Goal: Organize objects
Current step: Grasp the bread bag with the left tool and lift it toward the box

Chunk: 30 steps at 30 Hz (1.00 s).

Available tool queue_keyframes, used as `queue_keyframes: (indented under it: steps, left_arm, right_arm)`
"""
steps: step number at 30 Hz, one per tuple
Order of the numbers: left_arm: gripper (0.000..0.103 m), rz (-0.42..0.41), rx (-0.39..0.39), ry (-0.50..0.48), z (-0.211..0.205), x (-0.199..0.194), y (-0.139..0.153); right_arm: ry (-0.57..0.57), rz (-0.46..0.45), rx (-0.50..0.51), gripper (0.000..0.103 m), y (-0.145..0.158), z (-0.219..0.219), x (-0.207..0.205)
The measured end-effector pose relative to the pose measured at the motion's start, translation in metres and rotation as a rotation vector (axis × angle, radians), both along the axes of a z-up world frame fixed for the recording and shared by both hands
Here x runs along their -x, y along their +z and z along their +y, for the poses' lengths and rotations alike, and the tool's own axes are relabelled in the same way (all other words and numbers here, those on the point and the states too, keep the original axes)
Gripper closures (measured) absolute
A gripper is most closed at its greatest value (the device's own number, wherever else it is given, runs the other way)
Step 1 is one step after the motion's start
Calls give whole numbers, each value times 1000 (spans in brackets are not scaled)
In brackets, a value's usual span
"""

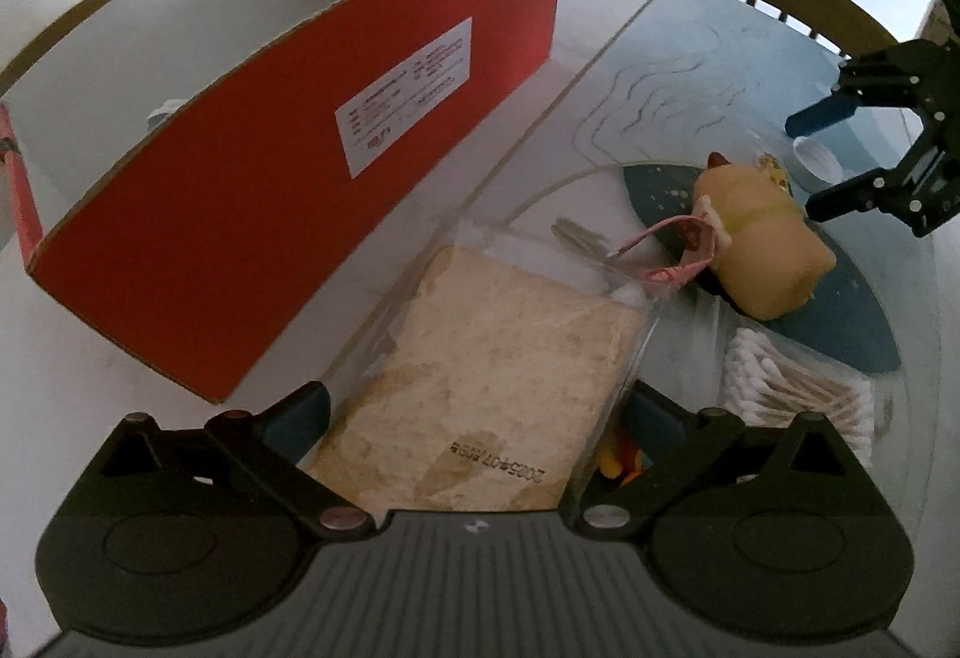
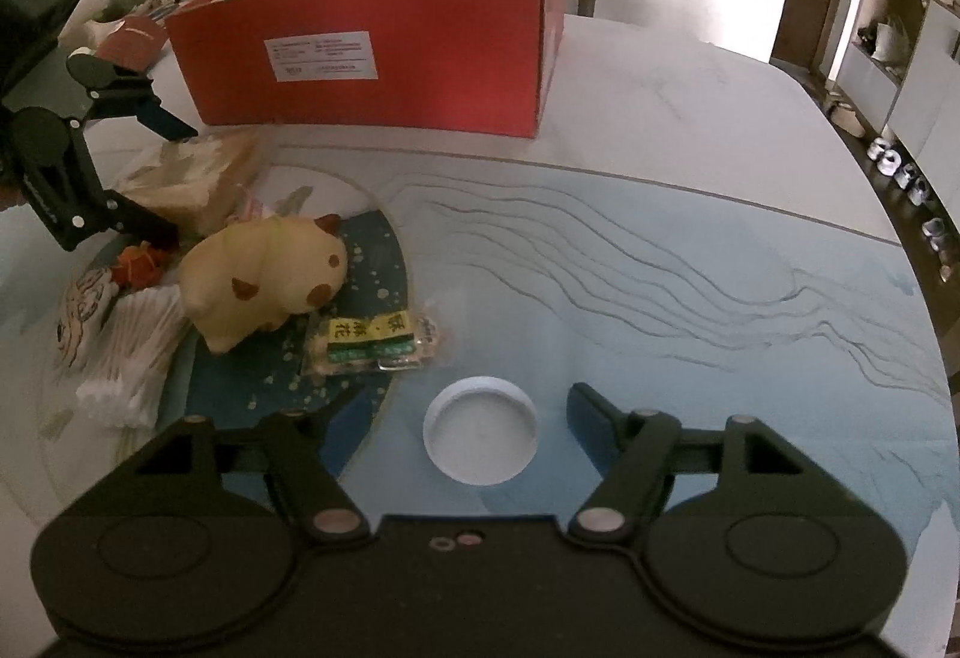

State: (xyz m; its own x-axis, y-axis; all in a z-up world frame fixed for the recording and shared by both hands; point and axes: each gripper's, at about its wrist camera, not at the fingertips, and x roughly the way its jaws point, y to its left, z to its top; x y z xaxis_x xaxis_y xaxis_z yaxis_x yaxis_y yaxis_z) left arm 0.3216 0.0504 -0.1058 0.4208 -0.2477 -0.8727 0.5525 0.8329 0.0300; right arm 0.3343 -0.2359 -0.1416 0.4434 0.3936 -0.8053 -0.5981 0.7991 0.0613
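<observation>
We hold the left gripper (image 1: 474,406) over a clear bag of bread (image 1: 474,382), its jaws spread wide to either side, pads clear of the plastic; our own housing hides the bag's near end. The right gripper (image 2: 447,418) frames a white lid (image 2: 480,430), jaws apart, and contact is hard to judge. The red box (image 2: 372,58) stands behind, its interior mostly hidden. The cream plush toy (image 2: 264,280) partly covers a snack packet (image 2: 372,340).
</observation>
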Motion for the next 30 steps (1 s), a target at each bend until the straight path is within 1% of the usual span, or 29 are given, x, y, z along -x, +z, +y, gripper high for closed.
queue_keyframes:
  steps: [3,5,6,7,9,13,16,24,30]
  left_arm:
    - [5,-12,7,33,1,2,1]
    - [9,-12,21,59,2,3,3]
    - [10,-12,23,75,3,5,4]
    - [11,-13,24,85,3,6,4]
    - [13,-15,31,108,2,10,4]
    - [15,-26,41,171,3,19,10]
    - [15,-49,76,227,5,29,22]
    - [15,-108,134,379,6,56,65]
    - [15,-144,133,428,1,70,96]
  right_arm:
    - [-1,-3,5,42,1,1,2]
    - [-9,0,4,54,2,1,2]
    - [-16,2,4,58,2,0,2]
    - [-24,3,3,64,3,0,2]
    - [-31,12,-4,65,4,-3,3]
    - [-42,-12,3,65,11,-4,9]
    - [-47,-31,-12,65,22,-6,13]
    - [-29,-79,-27,65,59,0,25]
    - [2,-111,-44,65,89,10,25]
